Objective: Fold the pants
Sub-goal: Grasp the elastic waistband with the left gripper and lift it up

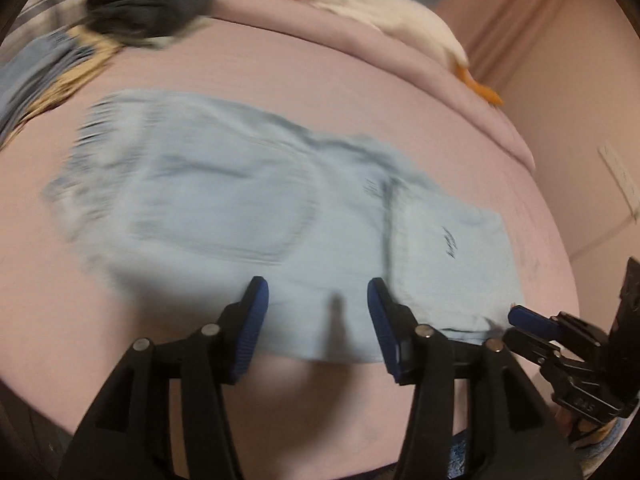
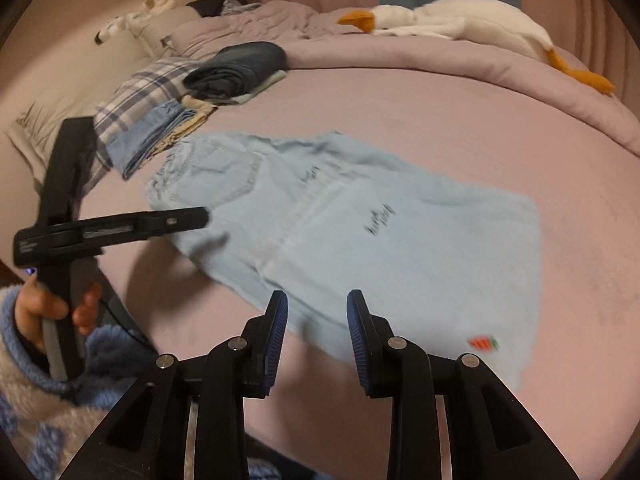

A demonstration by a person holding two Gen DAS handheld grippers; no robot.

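Observation:
Light blue denim pants (image 1: 248, 208) lie folded lengthwise on the pink bed sheet, waistband at the far left, and the same pants (image 2: 360, 232) fill the middle of the right wrist view. My left gripper (image 1: 318, 300) hovers open over the near edge of the pants, nothing between its blue pads. My right gripper (image 2: 316, 316) is open too, above the near edge of the pants; a small strawberry patch (image 2: 484, 343) shows near the hem. The left gripper (image 2: 200, 216) appears side-on at the left in the right wrist view, held by a hand (image 2: 52, 308).
A stack of folded clothes (image 2: 240, 68) and a plaid pillow (image 2: 140, 96) sit at the far left of the bed. A white goose plush (image 2: 460, 20) lies on the lilac duvet (image 2: 440, 64) at the back. The bed's edge and a wall are at the right.

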